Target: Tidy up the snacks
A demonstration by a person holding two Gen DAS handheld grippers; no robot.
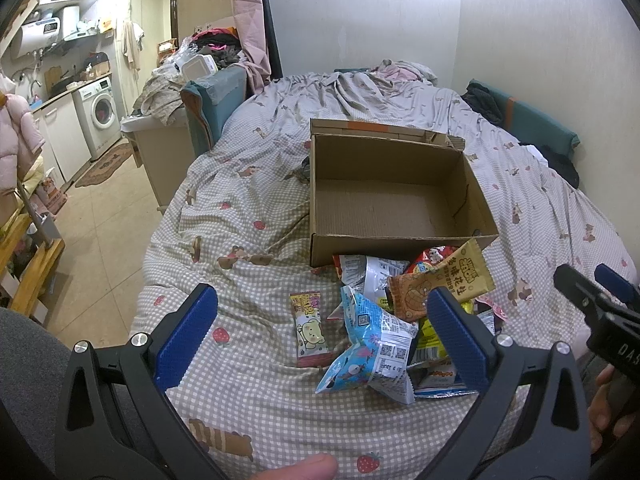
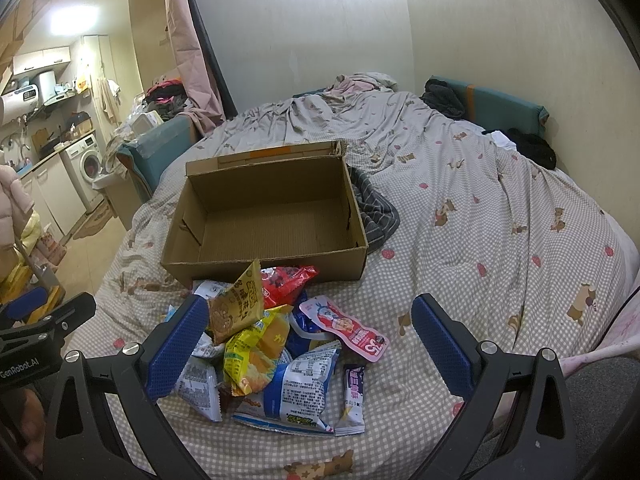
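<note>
both tools, left [image 1: 322, 338] and right [image 2: 310, 336], are held wide open with nothing gripped. just ahead of them the snacks [image 2: 276, 344] lie heaped on the bed [image 2: 480, 240]; beyond, the box [image 2: 272, 216] is seen empty. nothing appears sorted yet.

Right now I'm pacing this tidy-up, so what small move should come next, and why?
Probably lower the left gripper onto the blue packet lying between its open fingers and close on it. The cardboard box is empty, all the snacks lie heaped in front of it, and the right gripper is open and holds nothing.
</note>
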